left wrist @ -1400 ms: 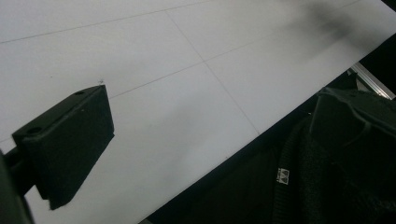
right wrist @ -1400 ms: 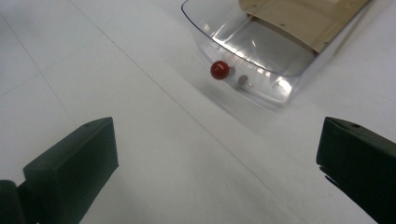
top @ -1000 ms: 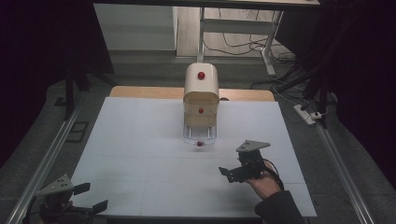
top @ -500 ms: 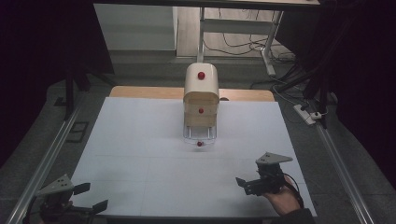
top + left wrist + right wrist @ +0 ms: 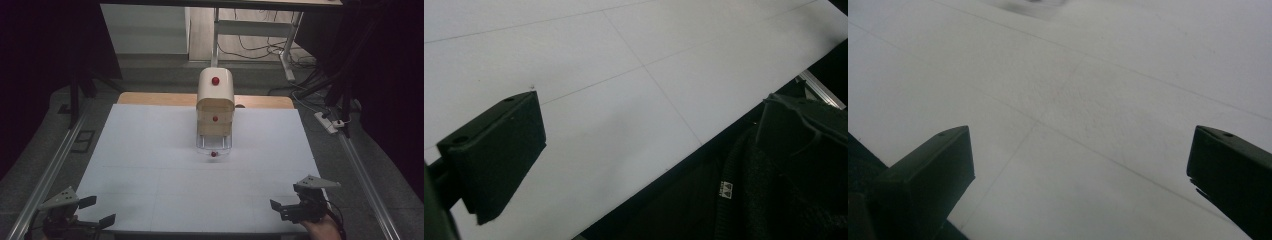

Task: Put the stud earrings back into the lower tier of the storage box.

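Note:
A small cream cabinet [image 5: 215, 94] with red knobs stands at the back middle of the white table [image 5: 145, 150]. Its clear bottom drawer [image 5: 214, 145] is pulled out a little, and its red knob [image 5: 214, 154] faces me. My right gripper [image 5: 278, 209] is open and empty, low over the table's front right corner and far from the cabinet. In the right gripper view the jaws stand wide apart over bare white surface, right gripper [image 5: 1080, 135]. My left gripper [image 5: 98, 210] is open and empty at the front left corner. In the left gripper view, one left gripper finger [image 5: 494, 155] shows over the table edge.
Metal rails [image 5: 47, 175] run along both sides of the table. A dark knitted sleeve [image 5: 744, 200] lies below the front edge in the left gripper view. Behind the table are a desk frame [image 5: 250, 25], cables and a power strip [image 5: 327, 121] on the floor.
My right gripper has drawn back from the middle right of the table to the front right corner, still open. The left gripper and the cabinet have stayed put.

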`<state>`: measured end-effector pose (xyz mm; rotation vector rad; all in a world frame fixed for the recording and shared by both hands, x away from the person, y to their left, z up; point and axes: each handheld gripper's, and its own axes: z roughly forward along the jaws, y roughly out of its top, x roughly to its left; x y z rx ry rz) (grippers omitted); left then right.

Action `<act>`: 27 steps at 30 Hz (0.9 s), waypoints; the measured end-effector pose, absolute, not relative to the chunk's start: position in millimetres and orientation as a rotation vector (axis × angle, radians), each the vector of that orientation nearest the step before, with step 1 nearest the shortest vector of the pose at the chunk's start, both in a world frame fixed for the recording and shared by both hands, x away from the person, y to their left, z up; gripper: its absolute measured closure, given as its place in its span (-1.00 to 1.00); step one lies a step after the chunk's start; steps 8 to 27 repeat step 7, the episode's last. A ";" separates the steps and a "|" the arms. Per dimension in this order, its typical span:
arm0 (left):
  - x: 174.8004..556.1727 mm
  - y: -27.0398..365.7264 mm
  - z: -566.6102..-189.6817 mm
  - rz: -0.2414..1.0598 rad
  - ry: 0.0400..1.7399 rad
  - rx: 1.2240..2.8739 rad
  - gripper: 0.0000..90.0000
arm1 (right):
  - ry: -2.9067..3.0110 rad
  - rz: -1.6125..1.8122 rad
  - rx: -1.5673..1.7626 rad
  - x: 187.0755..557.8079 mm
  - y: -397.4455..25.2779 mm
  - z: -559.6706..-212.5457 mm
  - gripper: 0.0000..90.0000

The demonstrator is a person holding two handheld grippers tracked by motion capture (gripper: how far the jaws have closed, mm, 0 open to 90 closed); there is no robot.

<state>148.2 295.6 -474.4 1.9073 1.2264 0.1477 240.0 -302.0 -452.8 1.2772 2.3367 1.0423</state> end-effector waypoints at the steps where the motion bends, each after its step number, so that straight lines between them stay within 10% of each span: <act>1: 148.2 295.7 -474.5 0.147 1.228 1.907 -1.00 | 2.340 1.020 1.280 238.4 -303.0 -452.8 -1.00; 27: 149.0 295.4 -474.3 0.146 1.228 1.907 -1.00 | 2.352 0.973 1.271 234.1 -304.5 -452.6 -1.00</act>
